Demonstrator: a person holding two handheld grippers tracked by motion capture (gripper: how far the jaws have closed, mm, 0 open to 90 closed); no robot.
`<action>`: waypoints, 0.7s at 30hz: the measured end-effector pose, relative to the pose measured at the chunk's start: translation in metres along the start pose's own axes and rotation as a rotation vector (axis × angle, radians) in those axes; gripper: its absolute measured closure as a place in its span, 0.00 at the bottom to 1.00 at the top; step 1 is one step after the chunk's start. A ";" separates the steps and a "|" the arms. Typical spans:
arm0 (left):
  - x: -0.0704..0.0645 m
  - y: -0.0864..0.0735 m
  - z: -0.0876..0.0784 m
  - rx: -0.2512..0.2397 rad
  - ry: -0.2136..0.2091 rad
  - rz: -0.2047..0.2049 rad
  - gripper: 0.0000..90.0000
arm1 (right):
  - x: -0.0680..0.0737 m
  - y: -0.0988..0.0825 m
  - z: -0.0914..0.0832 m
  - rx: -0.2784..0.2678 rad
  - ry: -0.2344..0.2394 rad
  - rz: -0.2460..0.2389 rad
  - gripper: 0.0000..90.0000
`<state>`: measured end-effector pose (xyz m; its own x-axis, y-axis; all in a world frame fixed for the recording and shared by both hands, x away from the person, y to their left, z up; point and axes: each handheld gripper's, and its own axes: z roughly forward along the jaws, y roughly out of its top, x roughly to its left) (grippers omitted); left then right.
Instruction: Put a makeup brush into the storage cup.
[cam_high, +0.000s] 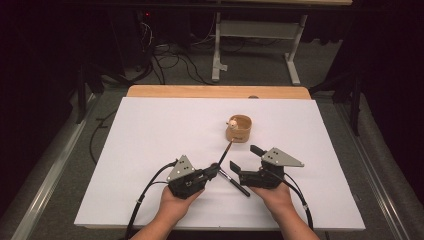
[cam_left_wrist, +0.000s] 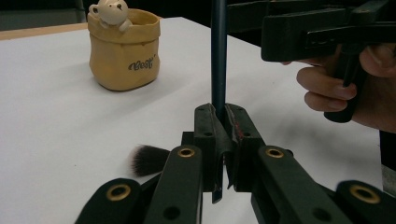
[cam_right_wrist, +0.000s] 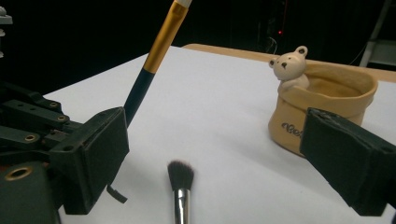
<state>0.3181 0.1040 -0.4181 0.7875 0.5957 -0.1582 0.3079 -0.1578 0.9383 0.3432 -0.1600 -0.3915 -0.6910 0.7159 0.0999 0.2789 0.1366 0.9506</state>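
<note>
High view: left tongs (cam_high: 214, 172) clamped on a slim brush (cam_high: 224, 153), not yet in the bear pot (cam_high: 238, 128). Right tongs (cam_high: 244, 159) gape empty; second brush (cam_high: 235, 183) lies on the worktop (cam_high: 150, 130).

My left gripper (cam_high: 214, 171) and right gripper (cam_high: 244, 161) are both matt black, each topped by a grey three-cornered plate with small dark holes. Brass-ringed rivets dot my left one's linkage bars. My right one's jaws carry flat black pads. Black cables trail back past my bare forearms.
</note>
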 end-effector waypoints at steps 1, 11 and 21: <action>0.000 0.000 0.000 0.000 0.001 0.001 0.93 | 0.000 -0.001 0.000 0.003 -0.001 0.010 0.13; 0.000 0.000 0.001 0.000 0.001 0.004 0.93 | -0.002 -0.003 0.002 0.000 0.042 0.070 0.19; -0.001 -0.001 0.002 0.003 -0.004 0.003 0.93 | 0.000 -0.004 0.004 -0.001 0.096 0.100 0.21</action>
<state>0.3180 0.1025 -0.4195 0.7903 0.5924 -0.1567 0.3071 -0.1616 0.9378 0.3450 -0.1581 -0.3967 -0.7204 0.6573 0.2214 0.3488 0.0674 0.9348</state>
